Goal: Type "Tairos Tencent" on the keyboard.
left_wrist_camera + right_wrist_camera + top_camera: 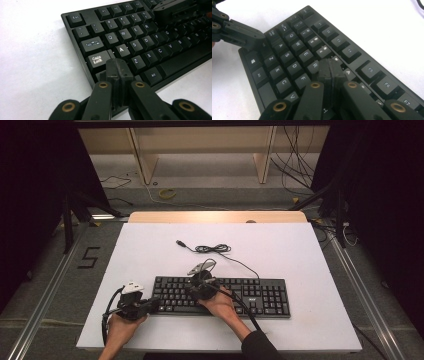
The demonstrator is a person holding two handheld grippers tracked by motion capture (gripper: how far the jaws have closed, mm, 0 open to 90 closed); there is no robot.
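- Keyboard [222, 296]: black, full-size, lying flat on the white table [300, 255], in the near half of the board, long edge running from 9 o'clock to 3 o'clock in the high view
- Cable [212, 249]: black, leaving the keyboard's far edge toward 12 o'clock, partly bundled, ending in a plug at about 11 o'clock from the keyboard's centre
- Left gripper [156, 304]: held in the left hand [122, 325] at the keyboard's 9 o'clock end; jaws pressed together with nothing between them
- Left gripper view: the joined tips [117, 68] sit over the left edge of the keyboard [140, 45], just below Caps Lock [97, 60] and beside Z; contact with a key seems likely, though the tips hide the spot
- Right gripper [197, 289]: held in the right hand [222, 305] over the letter block, left of the keyboard's middle; jaws likewise together and empty
- Right gripper view: the joined tips [330, 68] rest near the R key [315, 65], with the keyboard [287, 65] stretching toward 11 o'clock
- The left gripper [260, 40] appears there at 10 o'clock, over the keyboard's corner keys
- The two grippers stand near each other but apart
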